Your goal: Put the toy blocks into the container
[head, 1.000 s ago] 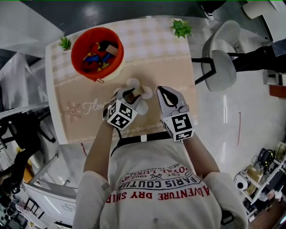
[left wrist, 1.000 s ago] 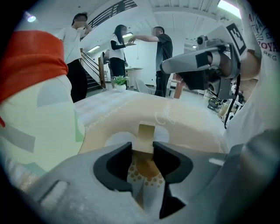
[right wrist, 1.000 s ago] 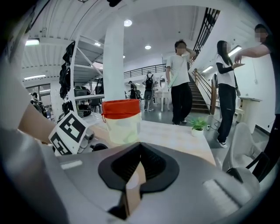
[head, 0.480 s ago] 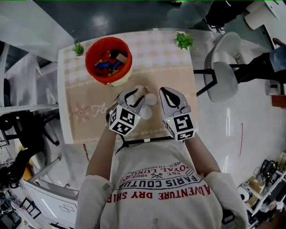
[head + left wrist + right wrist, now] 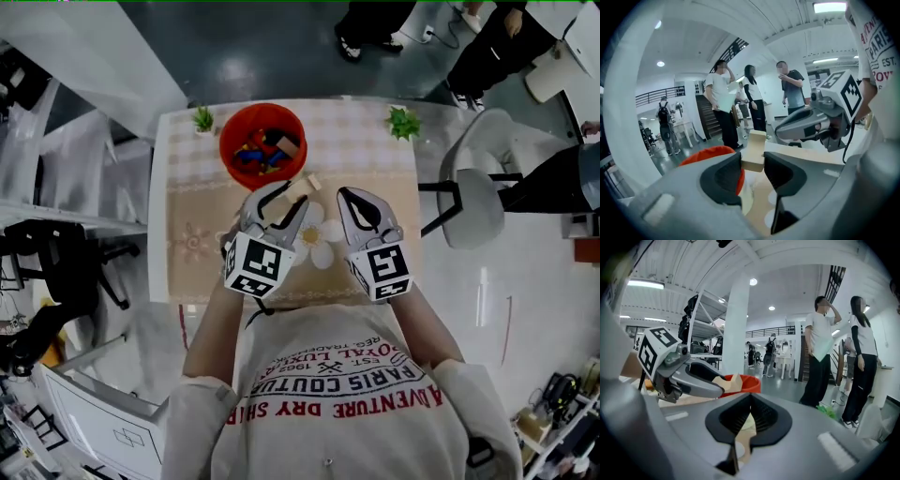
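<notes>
the pale wooden block (image 5: 306, 184) is pinched by its two sides in the left tongs (image 5: 287, 193). it is held up off the bench (image 5: 394, 178), just on the near side of the red container (image 5: 230, 155). that container stands toward the far edge and already holds a heap of coloured blocks (image 5: 262, 150). the right tongs (image 5: 349, 199) hang just beside the left pair, tips together with nothing between them. a small green plant (image 5: 404, 123) stands at the far right corner of the bench and another at the far left. a white chair (image 5: 469, 187) stands off to the right.
</notes>
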A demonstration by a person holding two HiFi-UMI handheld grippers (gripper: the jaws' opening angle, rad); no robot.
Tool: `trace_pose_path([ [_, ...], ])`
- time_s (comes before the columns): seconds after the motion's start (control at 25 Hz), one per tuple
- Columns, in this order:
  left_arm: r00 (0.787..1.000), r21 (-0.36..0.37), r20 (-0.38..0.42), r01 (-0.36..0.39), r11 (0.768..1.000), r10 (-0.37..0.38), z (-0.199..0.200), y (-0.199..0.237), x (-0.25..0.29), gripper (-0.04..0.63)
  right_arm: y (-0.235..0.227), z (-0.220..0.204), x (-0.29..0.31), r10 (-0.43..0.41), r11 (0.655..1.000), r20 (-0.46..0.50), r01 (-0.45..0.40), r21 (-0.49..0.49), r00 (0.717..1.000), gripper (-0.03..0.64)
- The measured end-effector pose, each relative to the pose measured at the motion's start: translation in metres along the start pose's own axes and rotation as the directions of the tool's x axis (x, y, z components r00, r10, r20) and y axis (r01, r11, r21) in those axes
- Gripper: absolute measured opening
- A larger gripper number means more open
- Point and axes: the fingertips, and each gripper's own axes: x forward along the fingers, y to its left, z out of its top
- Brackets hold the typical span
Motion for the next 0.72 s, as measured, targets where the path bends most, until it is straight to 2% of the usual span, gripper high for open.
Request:
trace_pose_path([
  [0.16, 0.995, -0.039, 0.028, -0.098, 0.994, 0.099, 0.009, 0.039, -0.012, 0.16, 0.007, 0.014, 0.012, 0.014, 1.0, 0.021, -0.014, -0.023, 1.0, 0.001],
  [0.32, 0.984, -0.104, 0.02, -0.177, 0.979, 0.18, 0.004, 0.077, -0.02, 0.16, 0.012, 0.022, 0.021, 0.018, 0.999, 0.033, -0.016, -0.041, 0.999, 0.002],
  [0.48, 0.976, -0.144, -0.029, -0.218, 0.965, 0.216, -0.014, 0.102, -0.016, 0.16, 0.01, 0.02, 0.029, 0.01, 0.999, 0.019, -0.009, -0.047, 1.0, 0.002],
  [0.72, 0.969, -0.184, -0.095, -0.241, 0.953, 0.227, -0.034, 0.12, -0.003, 0.161, 0.004, 0.015, 0.034, -0.013, 0.999, 0.0, 0.013, -0.031, 1.0, 0.002],
])
